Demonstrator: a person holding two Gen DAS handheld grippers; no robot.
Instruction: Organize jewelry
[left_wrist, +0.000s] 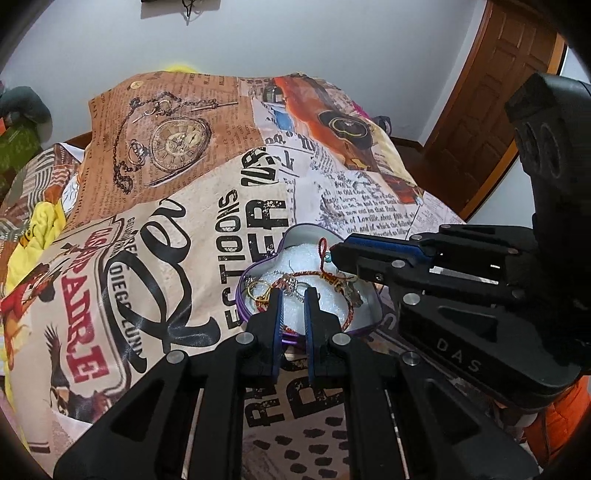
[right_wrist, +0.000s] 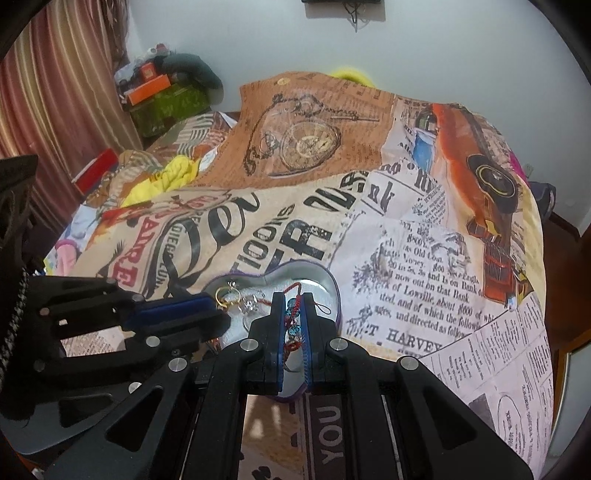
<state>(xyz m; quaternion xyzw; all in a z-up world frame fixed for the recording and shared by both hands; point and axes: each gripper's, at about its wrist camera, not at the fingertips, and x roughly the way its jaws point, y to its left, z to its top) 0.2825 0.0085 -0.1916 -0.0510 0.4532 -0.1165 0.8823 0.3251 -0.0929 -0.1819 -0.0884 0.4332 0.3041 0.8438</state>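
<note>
The left hand-held gripper (right_wrist: 216, 314) hides the tin's (right_wrist: 325, 288) near-left rim.

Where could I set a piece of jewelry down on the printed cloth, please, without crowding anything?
The printed cloth lies bare on the newspaper print beside the heart-shaped tin, and farther back around the pocket-watch picture. It is crowded at the tin itself: both grippers' fingers meet there, the right gripper holding a red beaded bracelet, rings lying inside.
</note>
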